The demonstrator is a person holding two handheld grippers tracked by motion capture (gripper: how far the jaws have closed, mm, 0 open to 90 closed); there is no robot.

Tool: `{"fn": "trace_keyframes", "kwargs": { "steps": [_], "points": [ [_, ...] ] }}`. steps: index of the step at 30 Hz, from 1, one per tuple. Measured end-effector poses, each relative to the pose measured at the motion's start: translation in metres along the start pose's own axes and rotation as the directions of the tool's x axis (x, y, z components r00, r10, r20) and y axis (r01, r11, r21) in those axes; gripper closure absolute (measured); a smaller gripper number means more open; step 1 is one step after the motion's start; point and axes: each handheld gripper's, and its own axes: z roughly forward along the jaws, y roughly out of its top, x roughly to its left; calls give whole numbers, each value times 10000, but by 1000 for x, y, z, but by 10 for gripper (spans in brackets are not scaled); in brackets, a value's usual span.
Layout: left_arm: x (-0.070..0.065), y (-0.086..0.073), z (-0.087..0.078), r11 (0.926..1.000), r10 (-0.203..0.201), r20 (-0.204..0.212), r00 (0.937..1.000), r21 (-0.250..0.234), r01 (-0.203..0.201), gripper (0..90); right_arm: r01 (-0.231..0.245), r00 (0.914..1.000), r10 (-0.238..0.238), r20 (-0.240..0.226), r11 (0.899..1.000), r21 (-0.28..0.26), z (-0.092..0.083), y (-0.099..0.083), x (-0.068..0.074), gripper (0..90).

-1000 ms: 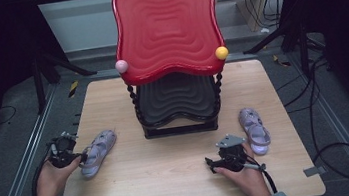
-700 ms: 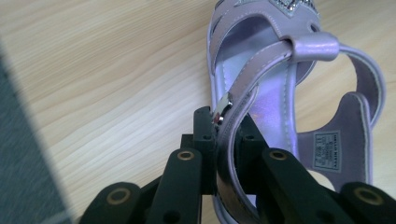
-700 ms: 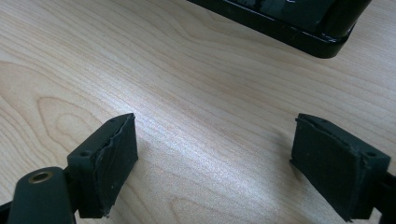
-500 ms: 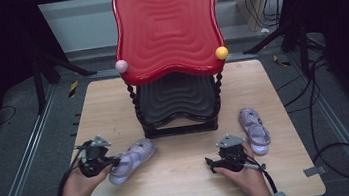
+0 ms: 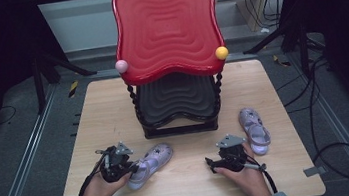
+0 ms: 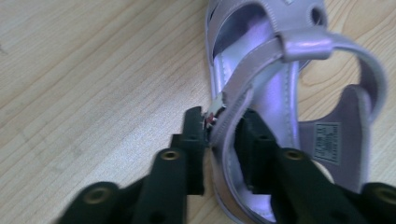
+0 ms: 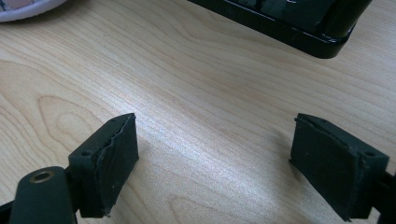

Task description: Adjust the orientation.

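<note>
Releasing the left sandal point(image 5: 149, 164) looked like the step in hand. It lay flat on the surface point(image 5: 184, 192), in front of the rack point(image 5: 176, 97) and left of centre, toe toward the rack's base. The left tongs point(image 6: 223, 135) straddled its side strap near the heel; their jaws had just been opening, with the strap between them. In the left gripper view the strap ran close against one pad, with a slim gap at the other, so I judged the pinch loosened rather than firm.

The right tongs point(image 7: 215, 154) stood spread wide over bare wood, holding nothing, the rack's black foot ahead of them. The second sandal point(image 5: 253, 131) lay just beyond them at the right, near the rack's foot.

Notes for doing it well:
- Open the left tongs fully before backing away; a buckle near the pad could snag and drag the sandal askew.
- Withdraw along the jaw line, low and straight, without lifting the heel.
- Keep the right tongs clear until the left is free.
- Check that the two sandals sit level with each other.
</note>
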Motion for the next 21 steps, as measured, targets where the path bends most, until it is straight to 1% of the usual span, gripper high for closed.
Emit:
{"fn": "trace_keyframes", "kwargs": {
  "steps": [2, 4, 5, 7, 10, 11, 13, 16, 19, 21],
  "points": [
    [-4, 0, -9, 9996, 55, -178, 9998, -264, -60, 661, 3, 10000, -3, 3, 10000, -1, 0, 0, 0, 150],
    [-9, 2, -23, 9984, 130, -422, 9990, -546, -153, 630, -1, 10000, 1, 2, 10000, 0, 0, 0, 0, 150],
    [-12, 3, -29, 9979, 156, -446, 9989, -627, -184, 625, -10, 10000, 10, -12, 10000, -2, 0, 0, 0, 150],
    [-19, 5, -41, 9960, 250, -346, 9991, -849, -279, 637, -4, 10000, 4, 1, 10000, 0, 0, 0, 0, 150],
    [-28, 9, -46, 9953, 410, -158, 9990, -875, -422, 649, 0, 10000, 0, 3, 10000, 1, 0, 0, 0, 150],
    [-32, 10, -47, 9951, 537, -146, 9985, -820, -547, 642, 1, 10000, -1, 2, 10000, 0, 0, 0, 0, 150],
    [-39, 12, -44, 9949, 690, 59, 9976, -740, -684, 616, -6, 10000, 6, 5, 10000, -2, 0, 0, 0, 149],
    [-43, 12, -37, 9957, 688, 227, 9974, -630, -672, 605, -11, 10000, 11, 8, 10000, -1, 0, 0, 0, 149],
    [-46, 11, -27, 9963, 814, 356, 9960, -287, -804, 604, -14, 10000, 14, 9, 10000, 3, 0, 0, 0, 149],
    [-48, 10, -20, 9964, 843, 369, 9958, -41, -842, 610, -12, 10000, 12, 7, 10000, -1, 0, 0, 0, 149]
  ]
}}
